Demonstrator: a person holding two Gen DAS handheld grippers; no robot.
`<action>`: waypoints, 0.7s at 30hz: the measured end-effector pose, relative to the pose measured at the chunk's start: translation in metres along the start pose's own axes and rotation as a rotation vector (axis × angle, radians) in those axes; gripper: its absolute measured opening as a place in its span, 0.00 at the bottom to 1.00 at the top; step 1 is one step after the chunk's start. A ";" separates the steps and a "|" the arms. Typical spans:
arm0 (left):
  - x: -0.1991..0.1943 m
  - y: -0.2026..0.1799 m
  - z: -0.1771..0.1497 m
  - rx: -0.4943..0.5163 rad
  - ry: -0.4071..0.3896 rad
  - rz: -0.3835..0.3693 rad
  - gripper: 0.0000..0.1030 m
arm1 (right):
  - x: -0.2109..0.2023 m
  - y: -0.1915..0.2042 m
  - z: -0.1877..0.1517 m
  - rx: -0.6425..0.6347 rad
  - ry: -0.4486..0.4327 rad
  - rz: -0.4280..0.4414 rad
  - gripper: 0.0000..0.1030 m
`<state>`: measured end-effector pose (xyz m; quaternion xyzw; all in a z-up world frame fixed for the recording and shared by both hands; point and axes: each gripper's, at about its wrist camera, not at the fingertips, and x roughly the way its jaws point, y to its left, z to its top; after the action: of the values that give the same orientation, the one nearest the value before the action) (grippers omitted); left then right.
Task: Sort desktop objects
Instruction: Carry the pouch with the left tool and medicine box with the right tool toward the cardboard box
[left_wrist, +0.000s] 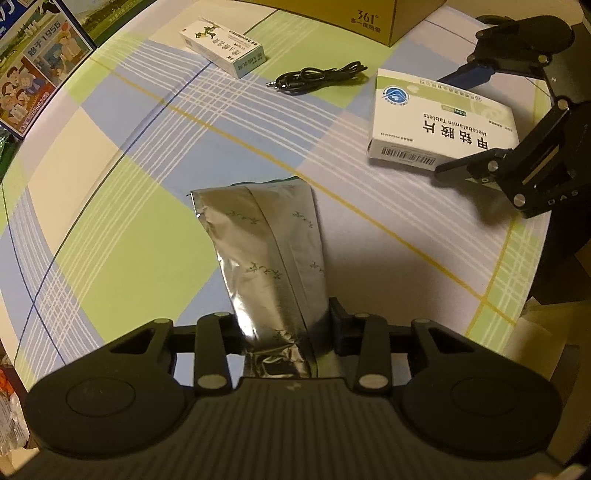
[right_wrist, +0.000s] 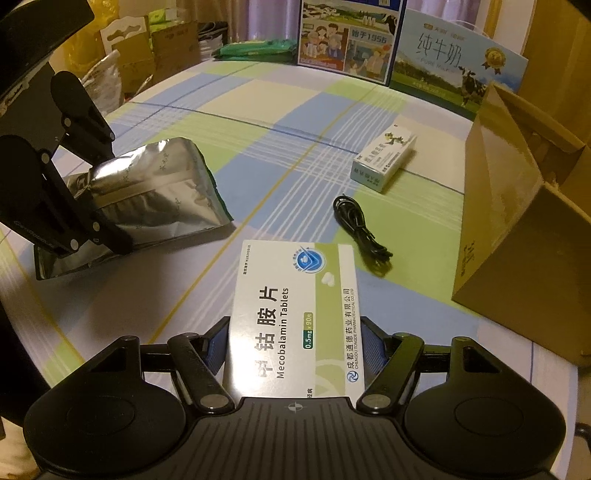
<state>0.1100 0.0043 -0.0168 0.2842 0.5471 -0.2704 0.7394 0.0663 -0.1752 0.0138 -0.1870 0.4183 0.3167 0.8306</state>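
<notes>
Between your left gripper (left_wrist: 286, 325) fingers sits the foil pouch (left_wrist: 266, 254), clamped; right gripper (right_wrist: 295, 350) clamps the tablet box (right_wrist: 295, 314); cable (right_wrist: 360, 230) and small box (right_wrist: 384, 160) ahead remain unsorted.

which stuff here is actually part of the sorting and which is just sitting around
In the job: foil pouch in the left gripper; tablet box in the right gripper; small box; black cable; cardboard box, probably the bin.

Lying about: milk cartons, green packet, background boxes.
</notes>
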 end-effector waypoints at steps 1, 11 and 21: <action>-0.001 -0.001 0.000 0.003 -0.002 0.002 0.32 | -0.001 0.001 0.000 0.001 -0.001 -0.001 0.66; -0.017 -0.011 0.001 0.027 -0.008 0.021 0.32 | -0.020 0.001 -0.003 0.005 -0.025 -0.019 0.66; -0.045 -0.024 0.010 -0.015 -0.058 0.001 0.32 | -0.051 -0.004 -0.004 0.045 -0.071 -0.041 0.66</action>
<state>0.0881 -0.0150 0.0261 0.2710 0.5274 -0.2743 0.7571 0.0436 -0.1989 0.0527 -0.1655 0.3914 0.2967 0.8552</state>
